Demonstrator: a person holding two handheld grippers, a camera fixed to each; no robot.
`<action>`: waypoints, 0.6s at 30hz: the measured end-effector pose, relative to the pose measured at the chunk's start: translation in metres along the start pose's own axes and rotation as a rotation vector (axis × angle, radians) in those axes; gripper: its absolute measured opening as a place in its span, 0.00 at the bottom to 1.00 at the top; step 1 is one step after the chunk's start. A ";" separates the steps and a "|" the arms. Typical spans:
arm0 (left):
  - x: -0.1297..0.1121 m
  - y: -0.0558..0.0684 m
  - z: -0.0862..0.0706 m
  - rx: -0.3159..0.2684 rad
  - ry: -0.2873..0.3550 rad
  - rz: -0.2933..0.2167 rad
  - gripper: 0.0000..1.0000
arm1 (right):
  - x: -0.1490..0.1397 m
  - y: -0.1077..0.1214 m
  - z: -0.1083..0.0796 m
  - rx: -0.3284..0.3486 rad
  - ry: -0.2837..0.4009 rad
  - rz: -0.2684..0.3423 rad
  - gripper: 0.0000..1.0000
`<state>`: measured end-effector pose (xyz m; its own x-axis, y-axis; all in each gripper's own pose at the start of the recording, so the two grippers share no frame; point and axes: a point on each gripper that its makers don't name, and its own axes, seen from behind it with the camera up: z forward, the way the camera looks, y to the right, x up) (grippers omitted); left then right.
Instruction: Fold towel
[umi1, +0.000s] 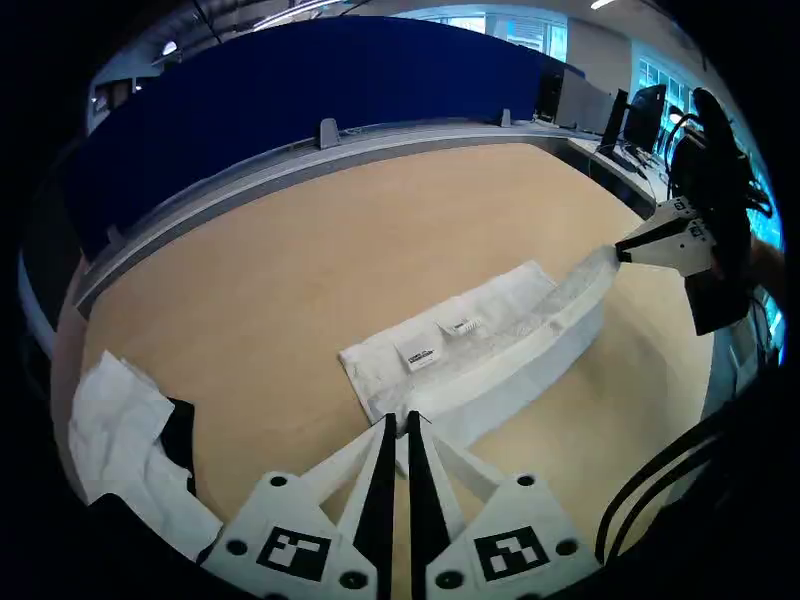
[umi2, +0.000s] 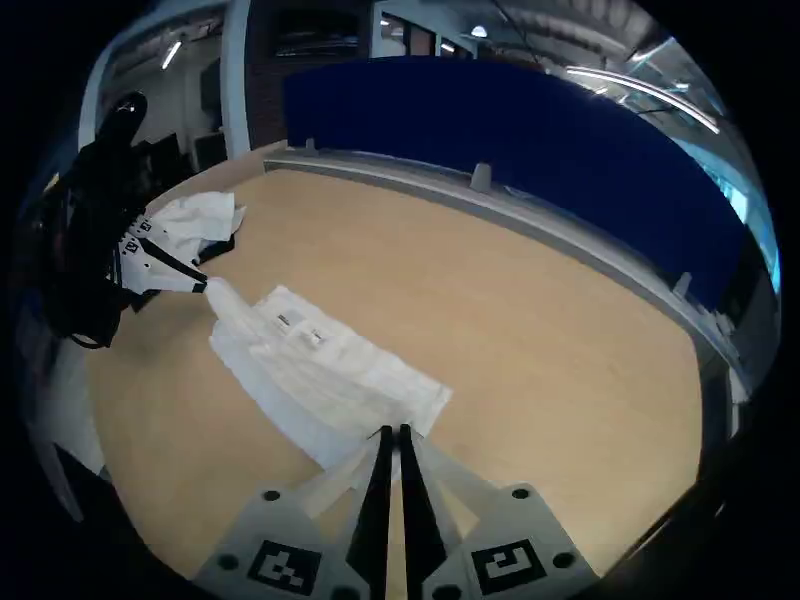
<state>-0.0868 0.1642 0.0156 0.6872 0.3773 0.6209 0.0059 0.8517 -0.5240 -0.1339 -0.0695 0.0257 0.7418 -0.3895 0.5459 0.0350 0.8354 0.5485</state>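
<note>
With fingers pressed together at bottom centre of their views, the left gripper (umi1: 397, 425) and right gripper (umi2: 390, 435) each seemingly pinch one end of the white towel (umi1: 480, 350) lying mid-frame across the tan table (umi1: 300, 260).

Cool, even light from ceiling strips (umi2: 640, 92) and windows (umi1: 655, 75); soft shadow beneath my towel (umi1: 480, 350), sharp centre, table (umi1: 350, 240) bowing at the edges.

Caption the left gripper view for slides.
Left gripper and right gripper pinch opposite ends of a white towel on a table.
</note>
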 end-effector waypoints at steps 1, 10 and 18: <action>-0.001 0.000 0.001 -0.001 -0.003 0.000 0.08 | -0.001 0.001 0.002 0.000 -0.003 0.003 0.05; -0.005 -0.004 0.016 -0.003 -0.019 -0.001 0.08 | -0.007 0.007 0.018 0.002 -0.024 0.019 0.05; -0.010 -0.013 0.045 0.017 -0.028 0.008 0.08 | -0.019 0.013 0.040 -0.010 -0.055 0.029 0.06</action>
<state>-0.1266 0.1657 0.0430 0.6662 0.3937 0.6334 -0.0117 0.8547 -0.5190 -0.1748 -0.0670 0.0480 0.7044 -0.3858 0.5958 0.0211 0.8504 0.5258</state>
